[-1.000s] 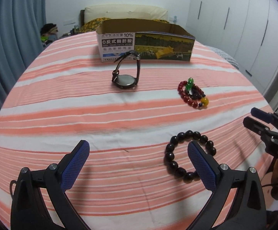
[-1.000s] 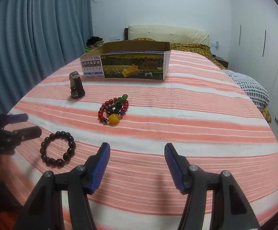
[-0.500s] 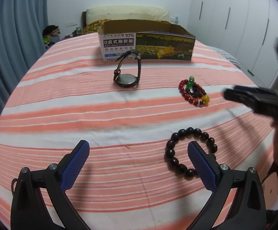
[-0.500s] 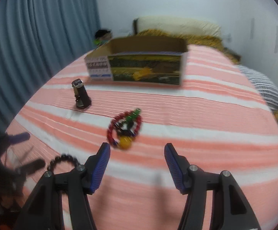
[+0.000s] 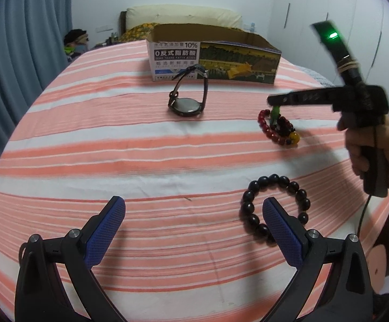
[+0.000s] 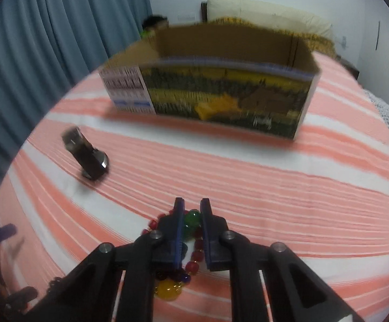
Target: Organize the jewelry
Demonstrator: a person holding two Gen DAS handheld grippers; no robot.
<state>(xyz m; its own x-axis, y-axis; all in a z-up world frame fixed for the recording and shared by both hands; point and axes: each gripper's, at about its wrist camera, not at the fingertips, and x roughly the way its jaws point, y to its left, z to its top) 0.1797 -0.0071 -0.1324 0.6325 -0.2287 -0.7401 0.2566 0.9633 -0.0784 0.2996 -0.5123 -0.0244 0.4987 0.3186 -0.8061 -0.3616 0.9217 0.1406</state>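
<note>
Red beads (image 6: 194,257) lie under the right gripper (image 6: 191,209), whose jaws have just been closing on the green bead (image 6: 190,221) between them. Beyond it stands the box (image 6: 221,94). Left gripper (image 5: 194,209) gapes empty, black bracelet (image 5: 275,209) at its right finger.

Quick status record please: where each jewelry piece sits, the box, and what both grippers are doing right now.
red bead bracelet: on striped bedspread, green bead between right gripper jaws, which just closed
black bead bracelet: on bedspread, beside the left gripper's right finger
watch: before cardboard box
box: open-topped, contents unseen
left gripper: open, empty
</note>
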